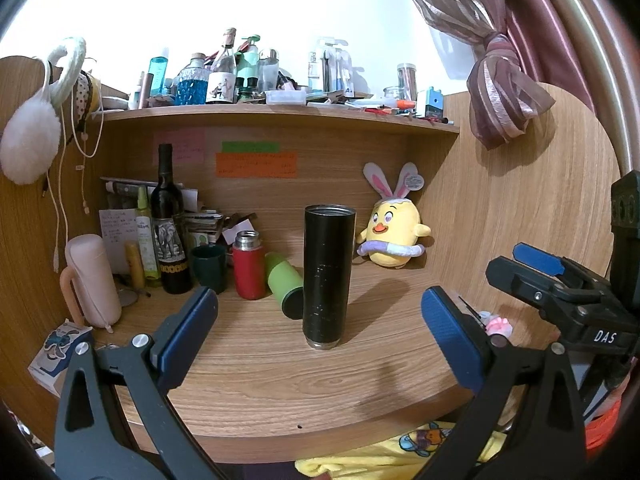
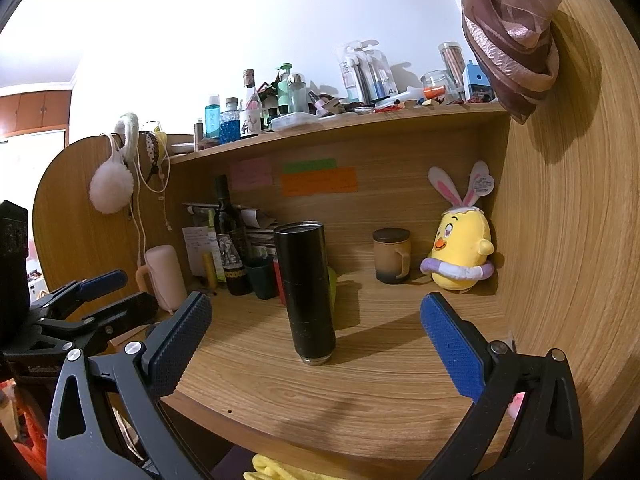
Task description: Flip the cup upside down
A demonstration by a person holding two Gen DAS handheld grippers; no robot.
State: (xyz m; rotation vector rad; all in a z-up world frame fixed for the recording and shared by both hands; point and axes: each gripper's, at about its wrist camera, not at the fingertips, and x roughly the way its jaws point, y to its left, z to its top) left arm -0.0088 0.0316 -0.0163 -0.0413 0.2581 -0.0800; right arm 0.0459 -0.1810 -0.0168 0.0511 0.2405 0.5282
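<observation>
The desk [image 1: 280,380] carries everything here, and its open middle gives both tools room to work. On that open patch stands the tall black cup [image 1: 328,276], upright with its open mouth up and a metal ring at its foot — so the flip is not yet done. In the left wrist view it sits ahead of the fingers, roughly centred in the span between them and well beyond their tips; in the right wrist view it sits ahead and a little toward the left finger, again untouched. It stands alone, clear of the clutter behind, which leaves its sides free for a sideways grasp.

Behind it, past the fingertips, a green tumbler [image 1: 285,284] lies on its side just beside the cup, next to a red flask [image 1: 248,266] and a dark wine bottle [image 1: 168,224]. A yellow chick plush [image 2: 460,254] and a brown mug [image 2: 392,256] sit further back toward the right finger.

The left gripper [image 1: 320,328] is level and pointed straight at the cup, its blue pads spread wide and empty. The right gripper [image 2: 316,332] — also level, aimed from the right — is likewise spread wide, holding nothing.
</observation>
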